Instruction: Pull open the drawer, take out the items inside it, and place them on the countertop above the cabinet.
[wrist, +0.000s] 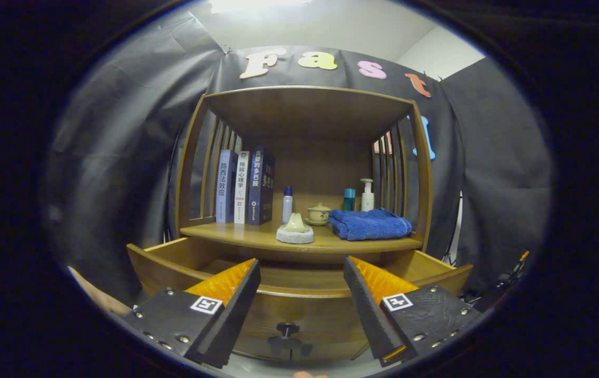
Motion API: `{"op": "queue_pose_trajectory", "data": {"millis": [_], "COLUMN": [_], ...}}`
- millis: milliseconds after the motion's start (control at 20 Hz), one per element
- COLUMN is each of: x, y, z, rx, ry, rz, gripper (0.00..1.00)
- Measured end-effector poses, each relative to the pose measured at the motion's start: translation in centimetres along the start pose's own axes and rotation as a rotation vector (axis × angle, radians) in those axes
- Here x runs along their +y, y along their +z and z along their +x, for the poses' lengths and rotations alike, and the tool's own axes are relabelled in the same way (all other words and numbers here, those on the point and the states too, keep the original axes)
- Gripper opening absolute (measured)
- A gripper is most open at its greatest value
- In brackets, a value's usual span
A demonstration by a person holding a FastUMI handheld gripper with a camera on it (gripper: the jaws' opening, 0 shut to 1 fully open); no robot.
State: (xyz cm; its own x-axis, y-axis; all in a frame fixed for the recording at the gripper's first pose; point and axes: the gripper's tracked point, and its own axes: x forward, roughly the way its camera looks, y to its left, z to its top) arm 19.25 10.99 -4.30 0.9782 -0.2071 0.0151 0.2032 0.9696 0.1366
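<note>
Wooden cabinet [305, 105] fills the gripper view, with its drawer [299, 304] pulled out toward the camera. Drawer knob [288, 329] sits low on the drawer front, between the two fingers. Tongs [302, 278] are open, fingers spread wide apart, holding nothing; both tips hang over the drawer's front rim. Drawer interior is mostly hidden by the front panel and the fingers, so cannot tell what lies inside.

Surface [257, 236] above the drawer carries, beyond the fingers: three books [244, 186] standing upright at the left side; a small bottle with dark cap [287, 205] just beside them; a pale cone-shaped object on a round grey base [295, 230] near the front edge; a small lidded pot [319, 214] behind it; a folded blue towel [369, 223] on the right; a teal container [349, 199] and a white pump bottle [367, 195] behind the towel.
</note>
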Motion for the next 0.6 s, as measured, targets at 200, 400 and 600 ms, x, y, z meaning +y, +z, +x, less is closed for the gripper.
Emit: {"op": "queue_pose_trajectory", "data": {"millis": [200,400,600], "x": [0.06,0.34,0.19], "y": [0.03,-0.12,0.05], "z": [0.01,-0.04,-0.2], "rx": [-0.003,0.001,-0.006], "ry": [-0.001,0.007,0.0], "rz": [-0.002,-0.005,-0.012], "gripper": [0.95,0.95,0.96]}}
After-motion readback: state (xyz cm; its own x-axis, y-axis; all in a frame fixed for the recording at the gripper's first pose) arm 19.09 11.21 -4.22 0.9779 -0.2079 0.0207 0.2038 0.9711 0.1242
